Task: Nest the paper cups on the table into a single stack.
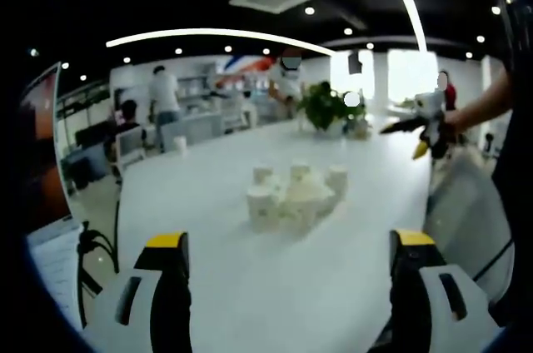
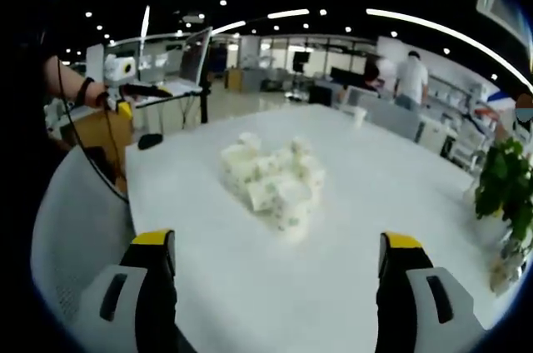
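Observation:
Several white paper cups [image 1: 296, 193] stand and lie in a loose cluster in the middle of a long white table [image 1: 250, 286]. In the right gripper view the same cups [image 2: 271, 176] sit ahead, some tipped on their sides. My left gripper [image 1: 290, 241] is open, short of the cluster, with nothing between its yellow-tipped jaws. My right gripper [image 2: 271, 241] is also open and empty, a little back from the cups. It shows again at the table's right edge [image 1: 423, 124], held by a bare arm. The left gripper [image 2: 125, 78] appears at the far left, beyond the table's corner.
A potted plant [image 1: 326, 106] stands at the table's far end and close on the right [image 2: 504, 191]. A lone cup [image 1: 179, 143] sits near the far left edge. A white chair back [image 2: 71, 220] is beside the table. People and desks fill the background.

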A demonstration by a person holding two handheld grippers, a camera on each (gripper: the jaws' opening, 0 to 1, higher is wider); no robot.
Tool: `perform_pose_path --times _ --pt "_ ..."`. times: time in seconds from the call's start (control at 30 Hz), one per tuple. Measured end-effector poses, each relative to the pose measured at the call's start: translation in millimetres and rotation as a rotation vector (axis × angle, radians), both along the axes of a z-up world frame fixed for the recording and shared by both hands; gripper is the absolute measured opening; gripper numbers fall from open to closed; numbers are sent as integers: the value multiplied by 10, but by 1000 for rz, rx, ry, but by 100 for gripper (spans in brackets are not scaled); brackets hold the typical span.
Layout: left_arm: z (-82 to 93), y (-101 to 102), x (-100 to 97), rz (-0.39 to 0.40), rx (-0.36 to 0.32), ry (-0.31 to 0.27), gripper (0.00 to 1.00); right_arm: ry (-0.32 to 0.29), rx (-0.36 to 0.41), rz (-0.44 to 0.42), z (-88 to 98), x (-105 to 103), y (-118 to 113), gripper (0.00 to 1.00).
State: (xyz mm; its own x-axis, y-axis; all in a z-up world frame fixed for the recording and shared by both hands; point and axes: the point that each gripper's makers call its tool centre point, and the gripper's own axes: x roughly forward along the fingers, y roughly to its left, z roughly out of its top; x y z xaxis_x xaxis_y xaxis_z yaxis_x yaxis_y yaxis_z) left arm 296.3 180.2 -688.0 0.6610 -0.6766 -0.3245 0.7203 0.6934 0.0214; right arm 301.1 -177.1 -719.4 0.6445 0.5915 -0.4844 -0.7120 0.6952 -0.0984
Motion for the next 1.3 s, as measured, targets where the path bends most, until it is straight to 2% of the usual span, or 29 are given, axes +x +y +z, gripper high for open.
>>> perform_pose_path --times 0.07,0.47,0.87,1.3 --pt "-15 -11 -4 0 -1 16 100 -1 -2 3 1 1 12 100" --pt "-39 -30 13 -4 2 7 100 -14 33 20 55 94 214 100" --pt "-28 -37 -21 5 0 14 100 -21 60 86 65 242 644 100" --pt "-56 -68 -37 5 -3 23 100 -21 70 152 76 394 939 100"
